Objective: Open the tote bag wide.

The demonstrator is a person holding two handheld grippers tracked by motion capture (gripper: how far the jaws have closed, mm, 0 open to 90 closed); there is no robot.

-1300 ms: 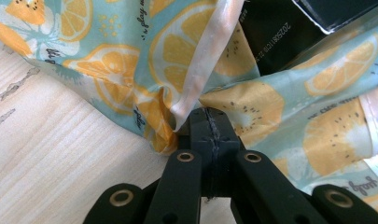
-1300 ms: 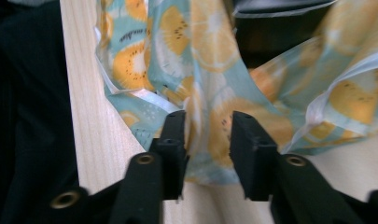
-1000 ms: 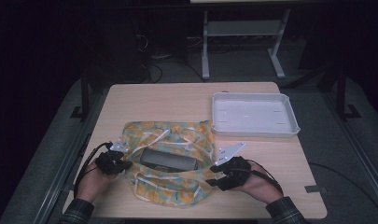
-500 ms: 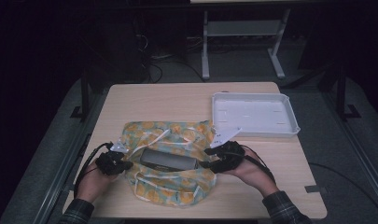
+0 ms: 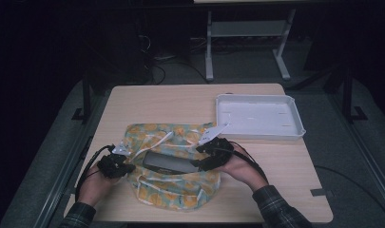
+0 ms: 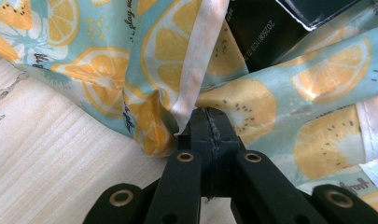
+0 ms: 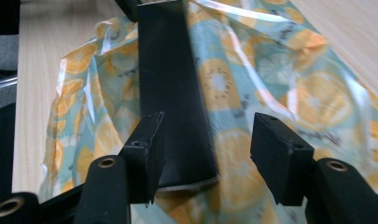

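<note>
A fabric bag (image 5: 173, 192) printed with orange slices on pale blue lies at the table's front middle. A flat dark box (image 5: 168, 163) rests in its mouth. My left gripper (image 5: 125, 167) is at the bag's left edge, shut on a fold of the fabric (image 6: 186, 93) and its white hem; the dark box (image 6: 256, 32) shows beyond. My right gripper (image 5: 203, 159) is at the box's right end. Its jaws have just been opening and stand open (image 7: 207, 128). The near end of the box (image 7: 170, 70) lies between them, close to the left pad, above the bag (image 7: 256, 88).
A white rectangular tray (image 5: 294, 129) stands at the table's back right, just beyond the right hand. The light wooden tabletop (image 5: 180, 102) stretches behind the bag. Cables trail from both grippers toward the front edge.
My right gripper has moved left and away from the front edge, up to the box's end, with its jaws wider apart. The left gripper has stayed on the bag's edge.
</note>
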